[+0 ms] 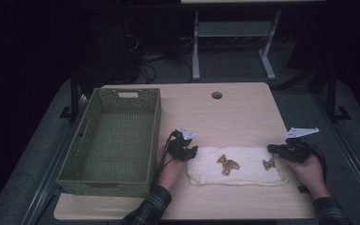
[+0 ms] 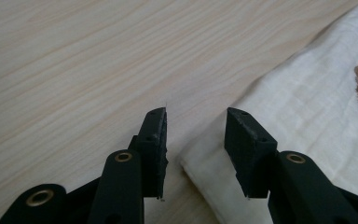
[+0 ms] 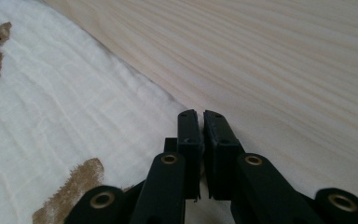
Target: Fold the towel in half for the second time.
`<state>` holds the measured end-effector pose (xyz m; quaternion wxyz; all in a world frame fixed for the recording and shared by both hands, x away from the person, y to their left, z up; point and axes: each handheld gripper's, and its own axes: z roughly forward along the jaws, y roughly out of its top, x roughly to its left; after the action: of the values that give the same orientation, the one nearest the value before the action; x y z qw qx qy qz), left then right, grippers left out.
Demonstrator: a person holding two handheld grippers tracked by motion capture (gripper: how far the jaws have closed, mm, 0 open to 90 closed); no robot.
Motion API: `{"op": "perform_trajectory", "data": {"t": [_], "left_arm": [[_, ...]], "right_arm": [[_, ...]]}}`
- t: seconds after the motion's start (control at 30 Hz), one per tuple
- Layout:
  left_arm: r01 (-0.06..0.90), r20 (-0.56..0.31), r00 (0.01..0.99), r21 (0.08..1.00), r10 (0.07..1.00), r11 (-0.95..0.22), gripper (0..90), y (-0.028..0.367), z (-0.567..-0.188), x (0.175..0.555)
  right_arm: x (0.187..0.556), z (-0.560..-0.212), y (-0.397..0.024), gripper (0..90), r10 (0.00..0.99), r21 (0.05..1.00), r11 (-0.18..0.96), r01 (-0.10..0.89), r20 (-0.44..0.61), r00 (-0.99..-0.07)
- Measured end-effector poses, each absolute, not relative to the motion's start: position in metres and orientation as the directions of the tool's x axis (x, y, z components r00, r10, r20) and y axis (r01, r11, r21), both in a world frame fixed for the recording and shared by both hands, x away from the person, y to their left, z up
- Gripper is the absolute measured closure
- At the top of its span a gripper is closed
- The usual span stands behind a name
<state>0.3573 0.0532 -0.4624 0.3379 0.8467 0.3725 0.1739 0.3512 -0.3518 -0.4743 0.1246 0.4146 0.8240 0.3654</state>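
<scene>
A folded white cloth [image 1: 248, 176] printed with brown bears lies on the wooden table [image 1: 234, 112], near the front edge. My left gripper [image 1: 194, 151] is at the cloth's left end. Its jaws stand open in the left gripper view [image 2: 196, 121], with the corner of the cloth [image 2: 307, 102] lying between them and neither pad touching it. My right gripper [image 1: 270, 148] is at the cloth's far right corner. In the right gripper view [image 3: 200, 114] its jaws are pressed almost together over the edge of the cloth [image 3: 51, 102], with a thin pale sliver in the slit.
An empty green woven basket [image 1: 154, 136] stands at the table's left, right beside my left hand. A round cable hole [image 1: 216, 95] sits near the table's far edge. Bare wood stretches behind the cloth.
</scene>
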Motion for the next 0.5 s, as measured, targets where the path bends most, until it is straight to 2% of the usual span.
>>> {"op": "perform_trajectory", "data": {"t": [0.23, 0.27, 0.3, 0.5], "left_arm": [[0.512, 0.032, 0.688, 0.687, 0.725, -0.516, 72.6, 0.0508, -0.4662, 0.3565], [0.516, 0.018, 0.691, 0.688, 0.723, -0.510, 80.2, 0.0503, -0.4663, 0.3564], [0.516, 0.018, 0.691, 0.688, 0.723, -0.510, 82.8, 0.0503, -0.4663, 0.3564], [0.517, 0.002, 0.683, 0.706, 0.731, -0.484, 85.2, 0.0514, -0.4603, 0.3559]], "right_arm": [[0.3507, -0.4738, -0.3508, 86.0, 0.771, 0.705, 0.404, 0.582, 0.080, -0.632], [0.3504, -0.4739, -0.3502, 86.5, 0.770, 0.709, 0.408, 0.575, 0.072, -0.634], [0.3504, -0.4739, -0.3502, 86.5, 0.770, 0.709, 0.408, 0.575, 0.072, -0.634], [0.3506, -0.4699, -0.3541, 87.1, 0.785, 0.718, 0.401, 0.569, 0.052, -0.618]]}}
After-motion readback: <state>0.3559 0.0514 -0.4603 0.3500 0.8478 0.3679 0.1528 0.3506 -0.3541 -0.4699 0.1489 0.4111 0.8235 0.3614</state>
